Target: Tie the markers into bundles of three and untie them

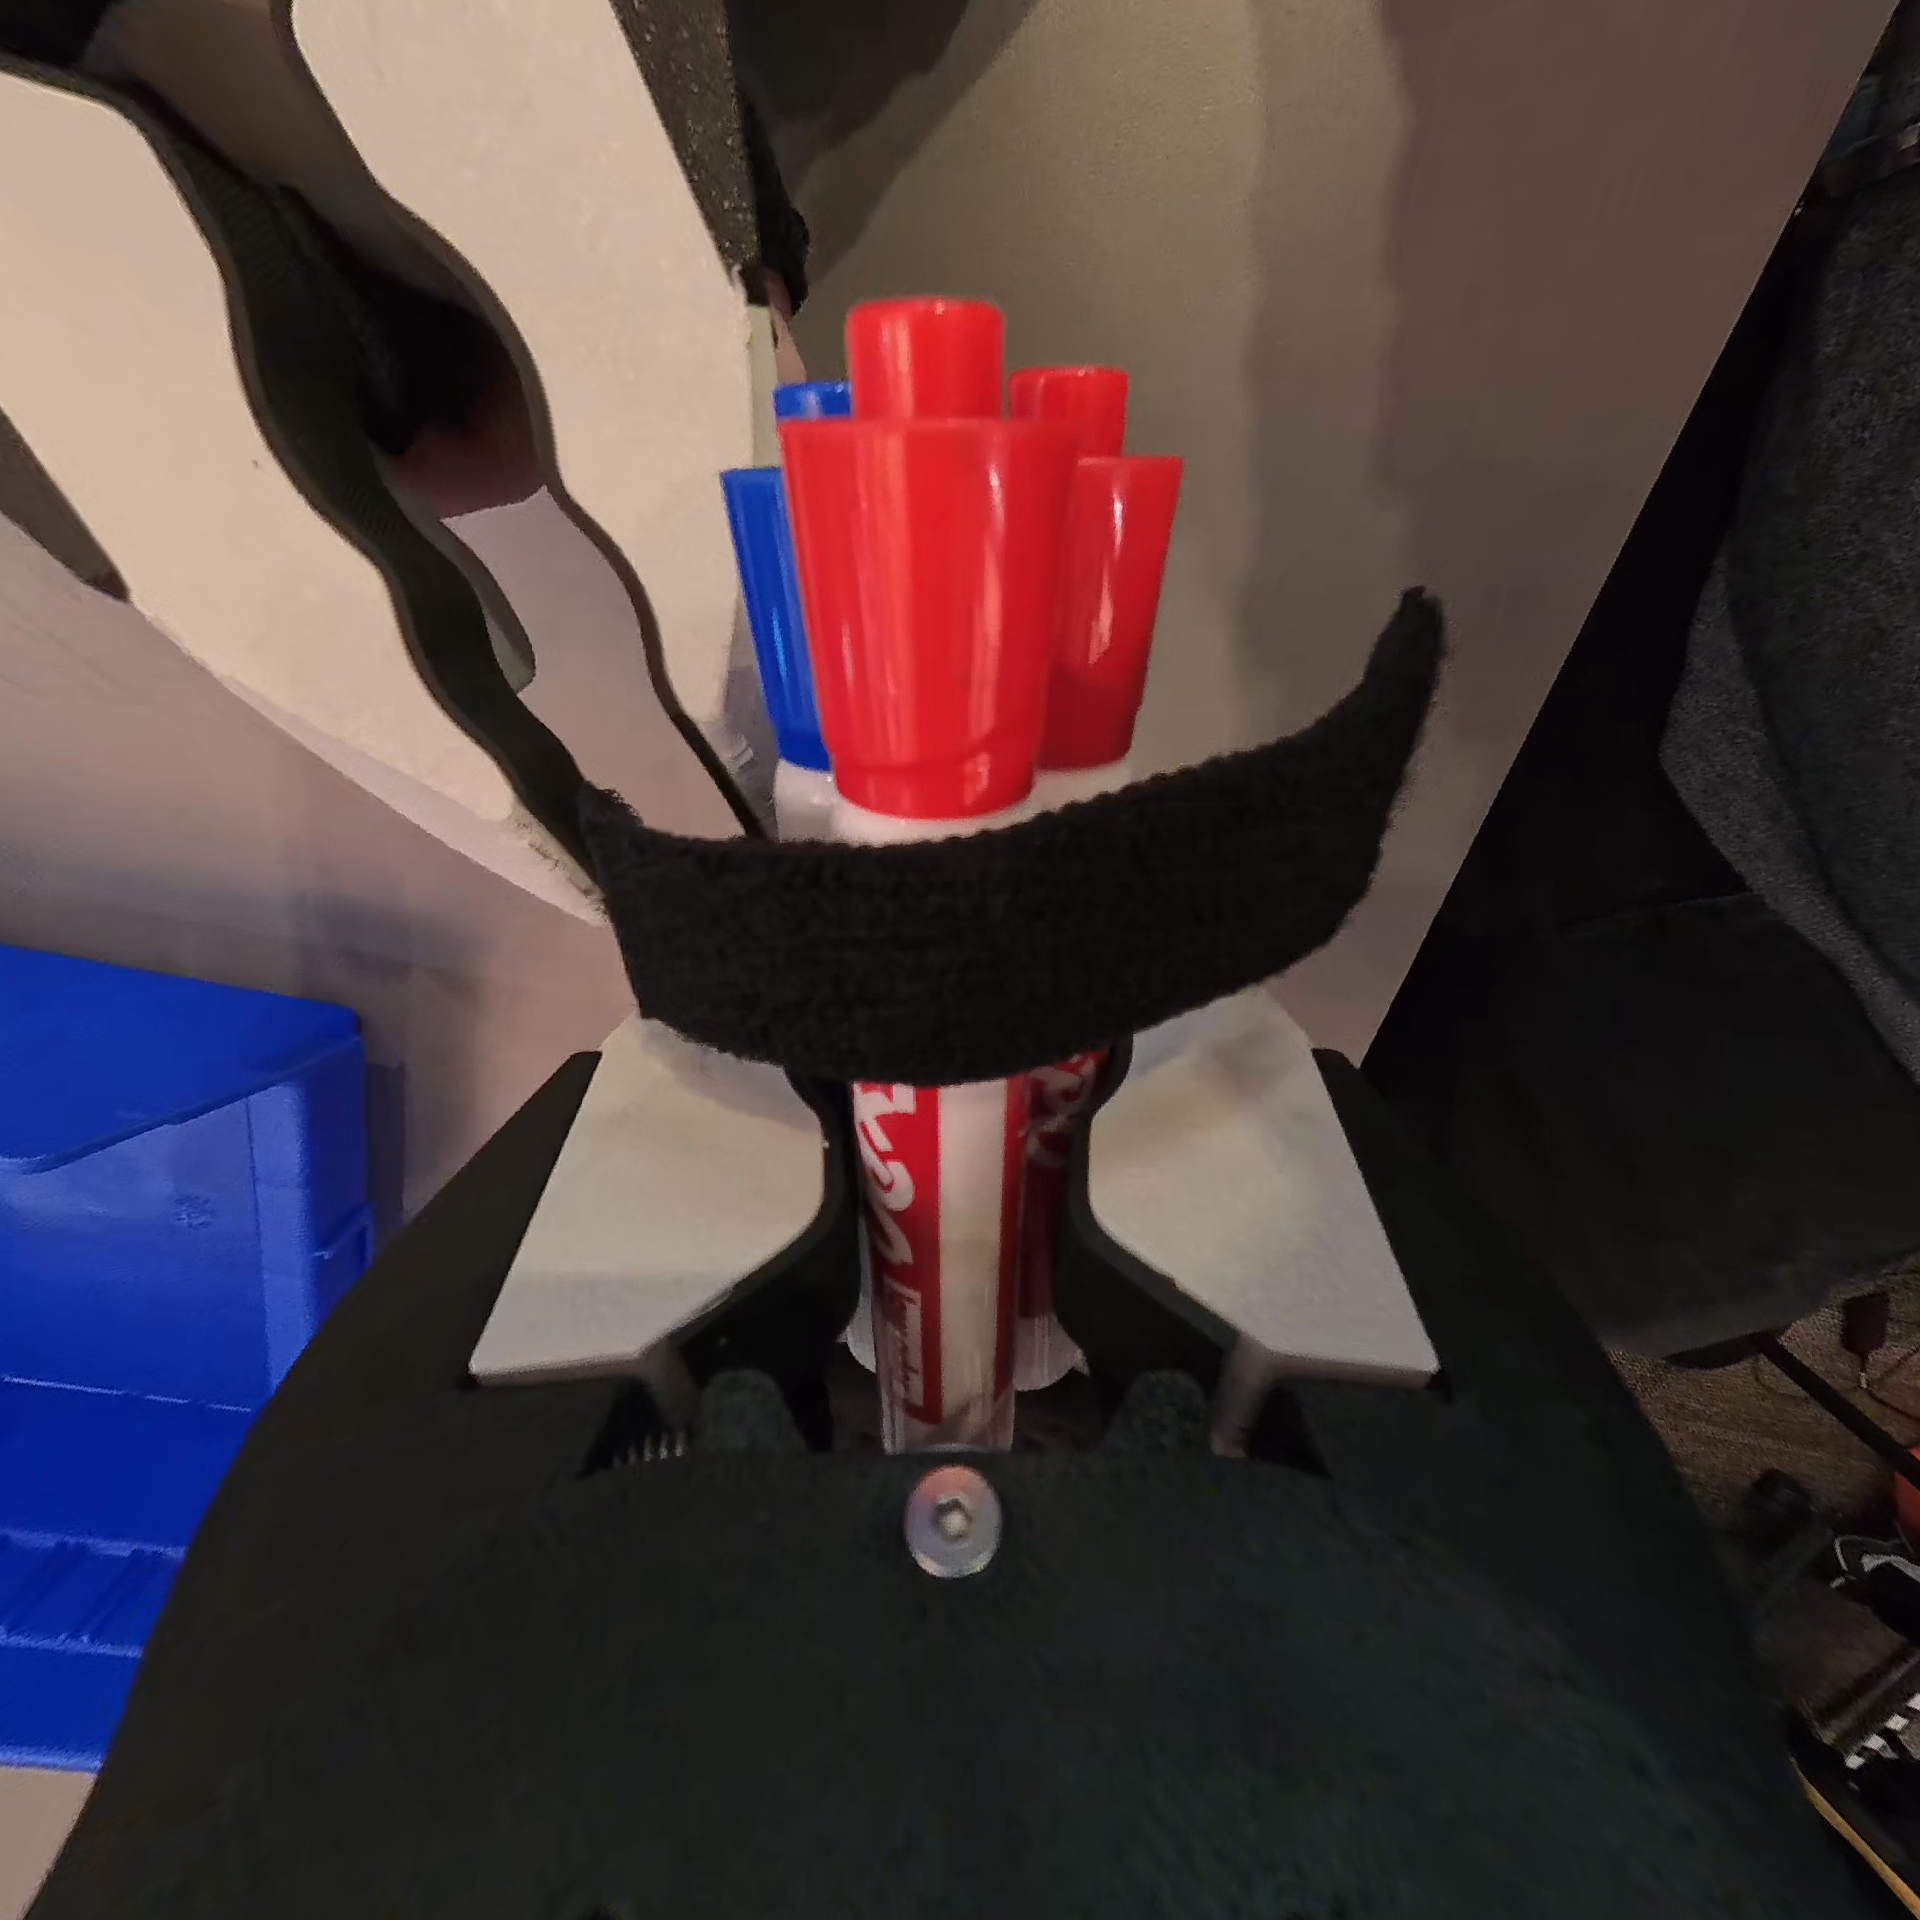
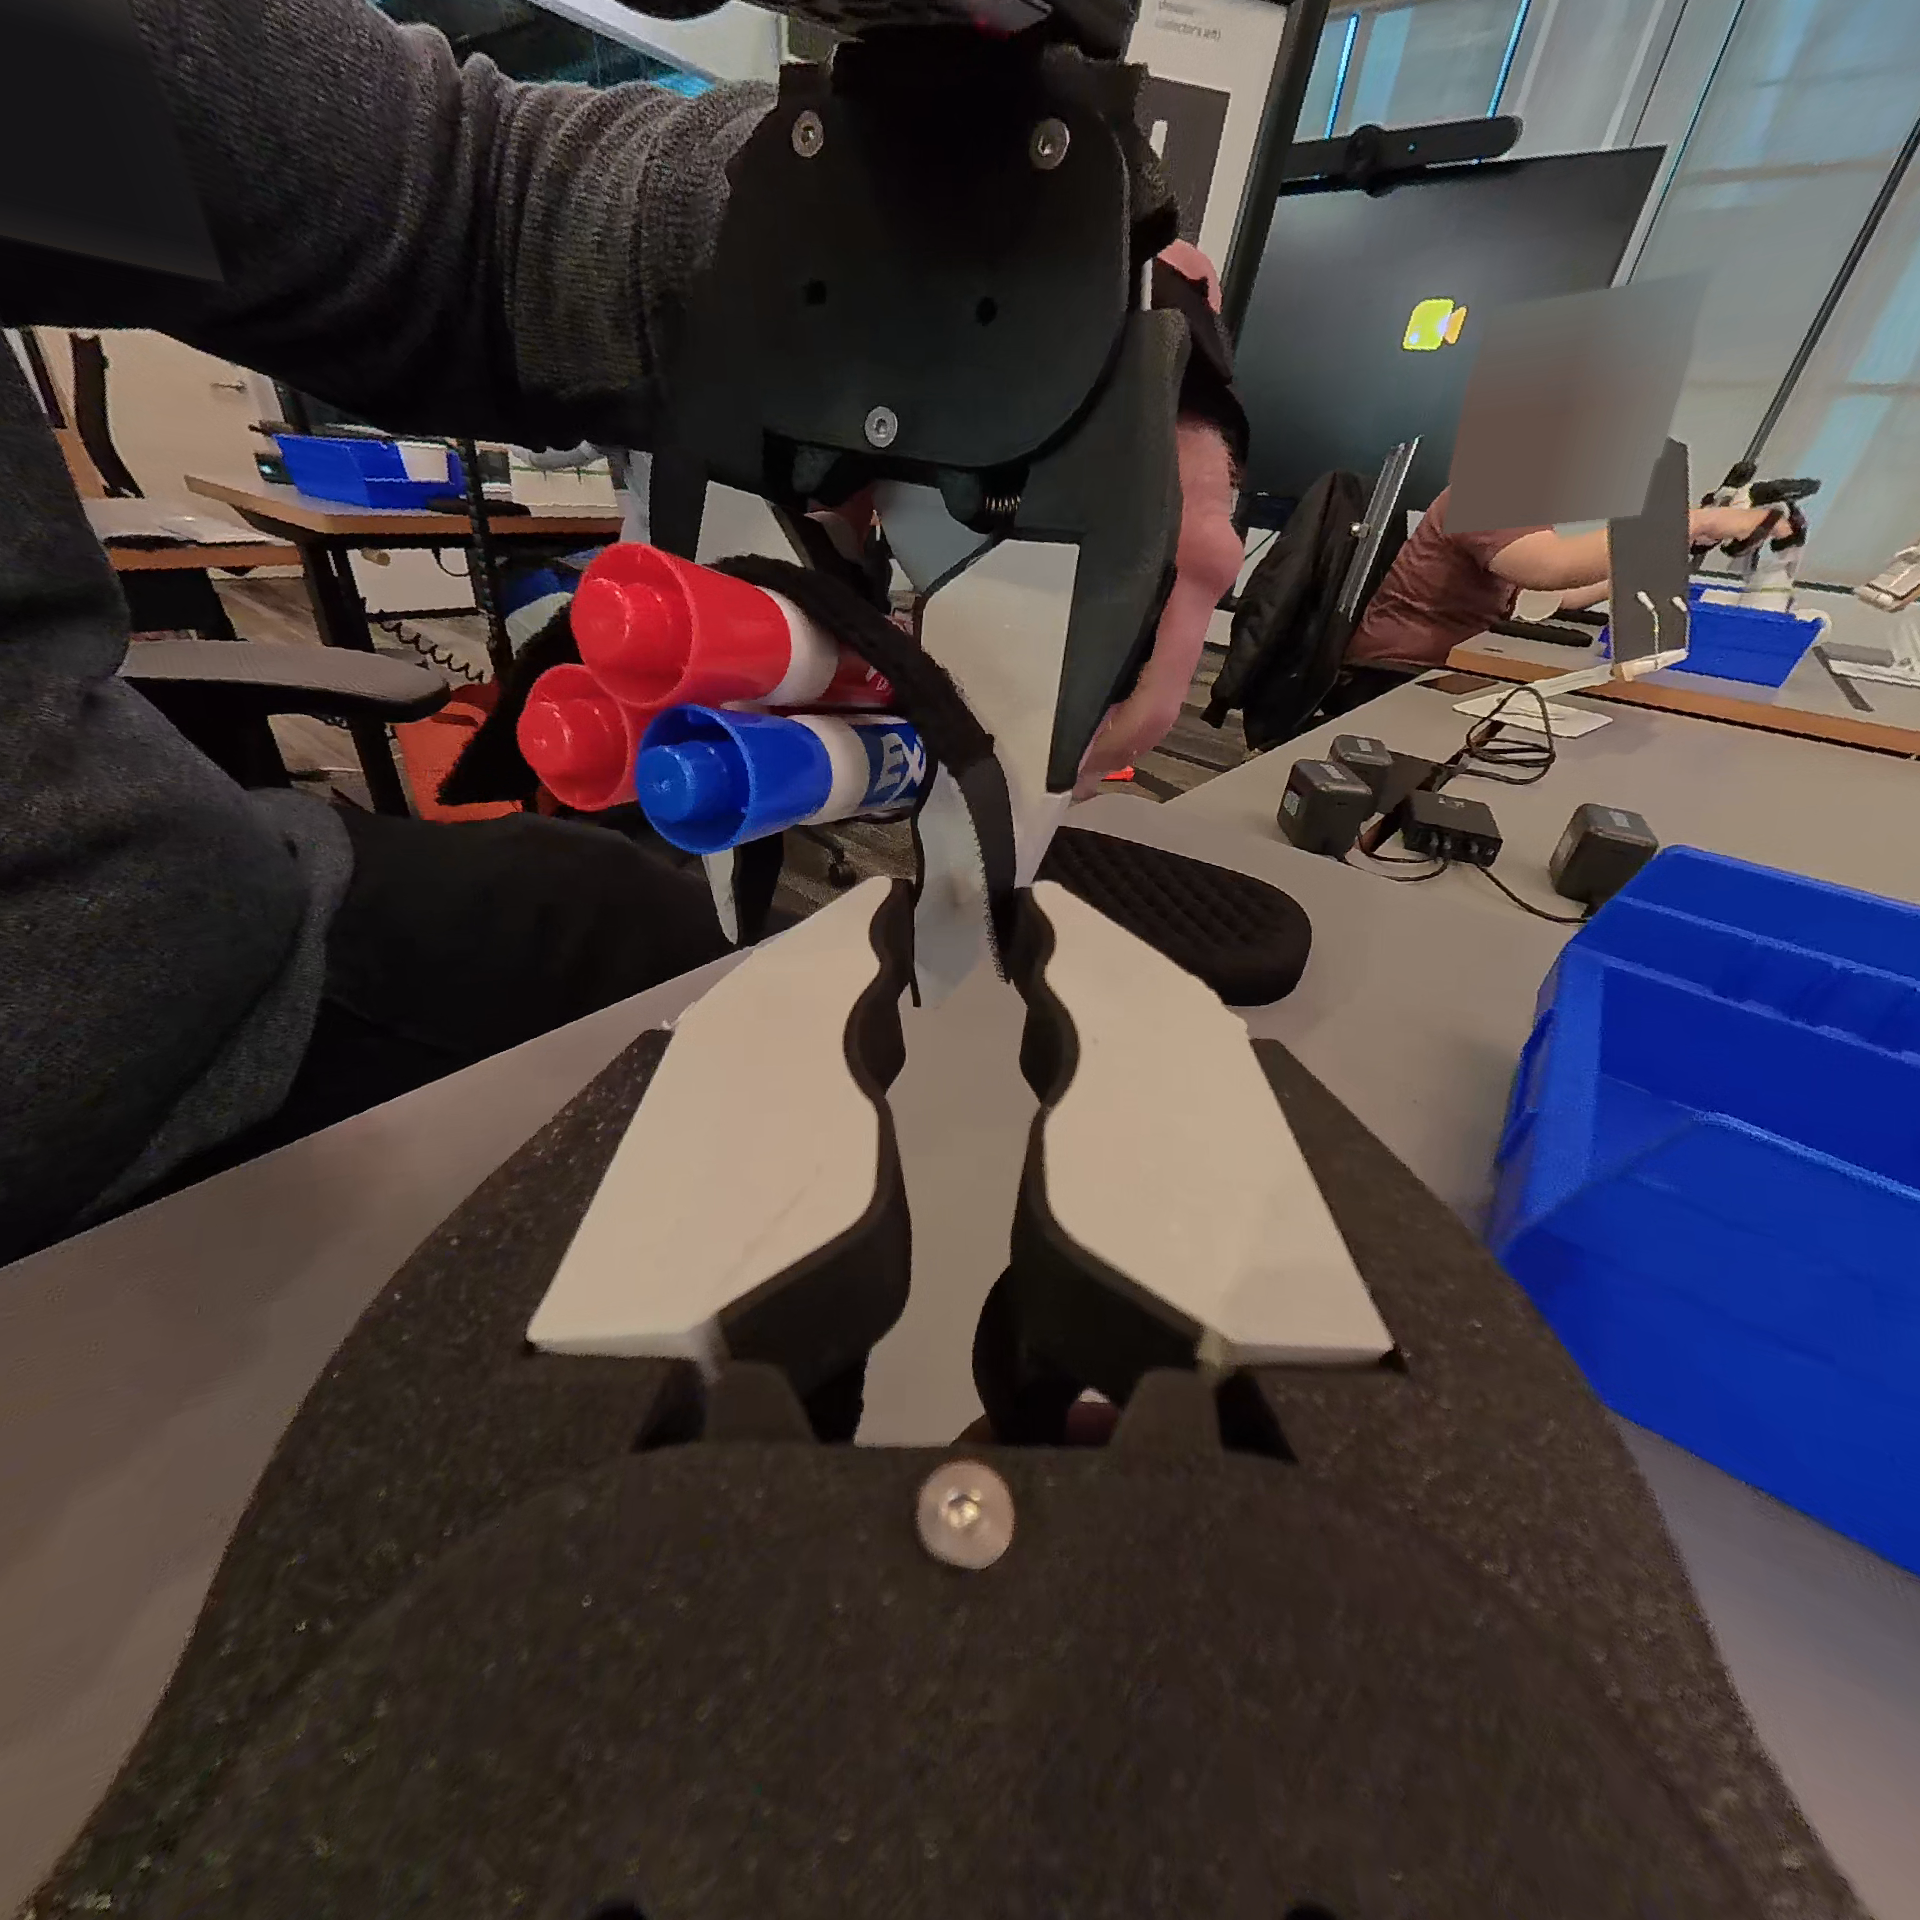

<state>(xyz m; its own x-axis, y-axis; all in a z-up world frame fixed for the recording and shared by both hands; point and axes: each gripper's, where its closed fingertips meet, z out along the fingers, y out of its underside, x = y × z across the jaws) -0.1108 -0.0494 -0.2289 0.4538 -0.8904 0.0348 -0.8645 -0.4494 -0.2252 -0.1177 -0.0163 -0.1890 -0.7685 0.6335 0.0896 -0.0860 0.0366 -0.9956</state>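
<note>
- The bundle of red- and blue-capped white plastic markers [image 1: 935, 644] stands at centre frame in the left wrist view, caps pointing away from the camera; in the right wrist view it [image 2: 717, 707] sits upper left of centre, above the worktop's edge.
- A black fuzzy fabric strap [image 1: 987, 935] loops across the barrels below the caps.
- The left tool [image 1: 961, 1236] is clamped on the marker barrels.
- The right tool [image 2: 961, 935], nearly closed at centre frame, pinches the strap's end [image 2: 987, 862].
- A blue plastic bin [image 2: 1725, 1164] sits at the right on the grey worktop [image 2: 1403, 997].
</note>
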